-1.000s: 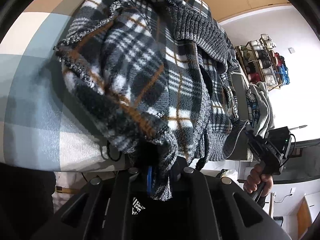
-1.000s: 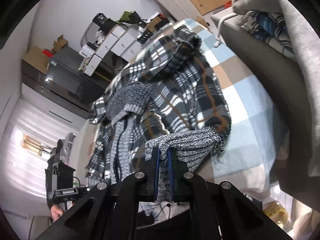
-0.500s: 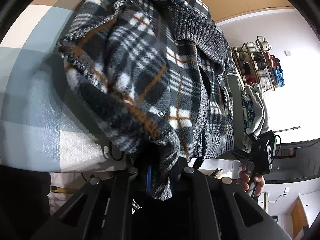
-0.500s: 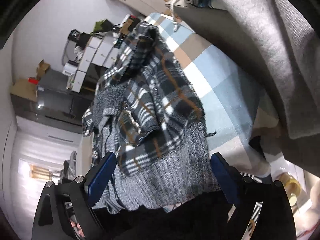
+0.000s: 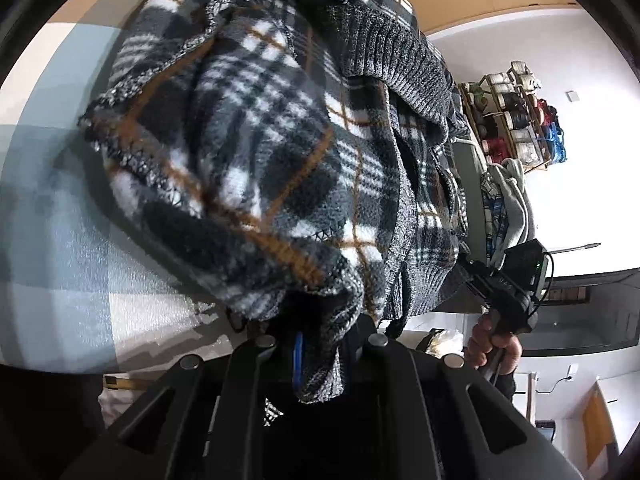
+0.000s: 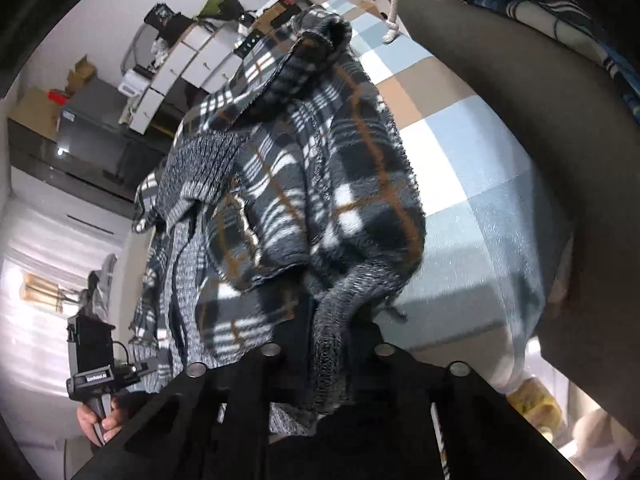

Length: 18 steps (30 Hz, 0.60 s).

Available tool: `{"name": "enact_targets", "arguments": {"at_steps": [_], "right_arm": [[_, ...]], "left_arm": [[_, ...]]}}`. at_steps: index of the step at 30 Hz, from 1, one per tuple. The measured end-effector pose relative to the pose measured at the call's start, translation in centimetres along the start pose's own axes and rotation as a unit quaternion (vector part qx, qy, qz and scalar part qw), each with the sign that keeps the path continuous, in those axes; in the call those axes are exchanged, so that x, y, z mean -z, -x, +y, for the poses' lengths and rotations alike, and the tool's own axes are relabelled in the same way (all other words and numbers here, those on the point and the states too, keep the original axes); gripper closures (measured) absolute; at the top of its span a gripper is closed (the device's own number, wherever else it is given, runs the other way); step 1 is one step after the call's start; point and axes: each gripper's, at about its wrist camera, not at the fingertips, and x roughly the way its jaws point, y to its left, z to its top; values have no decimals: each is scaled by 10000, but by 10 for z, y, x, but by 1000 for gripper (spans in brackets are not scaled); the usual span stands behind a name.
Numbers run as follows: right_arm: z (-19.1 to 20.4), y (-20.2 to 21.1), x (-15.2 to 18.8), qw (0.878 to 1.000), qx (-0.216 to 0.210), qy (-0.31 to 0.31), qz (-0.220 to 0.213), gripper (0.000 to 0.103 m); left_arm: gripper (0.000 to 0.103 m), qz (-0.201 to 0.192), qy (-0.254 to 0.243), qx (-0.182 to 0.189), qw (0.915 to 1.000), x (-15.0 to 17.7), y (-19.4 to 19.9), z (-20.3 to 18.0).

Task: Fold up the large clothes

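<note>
A bed (image 6: 472,184) under a checked cover of pale blue, white and tan fills both of my views, and on it the large plaid fleece garment (image 5: 248,152), black, white and grey with thin orange lines and grey ribbed knit trim, lies bunched in a heap that spills over the mattress's near edge. At 2 o'clock in the right wrist view a grey upholstered bed end (image 6: 520,92) carries other folded clothes. A wooden rack (image 5: 516,120) of shoes stands against the white wall at 2 o'clock in the left wrist view. My left tongs (image 5: 320,344) are pressed together on a fold of the plaid fabric, which drapes between the fingers at 6 o'clock, a blue pad (image 5: 297,364) just visible beside the cloth. My right tongs (image 6: 328,344) are closing on the grey ribbed hem, a rope of knit gathered between their fingers at 6 o'clock. Each camera catches the other handset: the right hand (image 5: 494,344) grips its handle at 4 o'clock, the left hand (image 6: 102,420) at 8 o'clock.
</note>
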Motion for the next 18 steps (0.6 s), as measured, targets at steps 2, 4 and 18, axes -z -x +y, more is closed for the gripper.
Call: {"name": "enact_targets", "arguments": {"at_steps": [2, 4, 18], "right_arm": [[0, 1, 2, 10000, 21, 71, -27, 93], [1, 5, 5, 9999, -15, 123, -65, 94], [6, 61, 16, 9950, -479, 164, -857, 95]], "left_arm": [[95, -42, -11, 136, 9999, 1, 3, 3], [100, -170, 4, 198, 9997, 5, 7, 5], [102, -665, 464, 244, 9964, 39, 45, 38]]}}
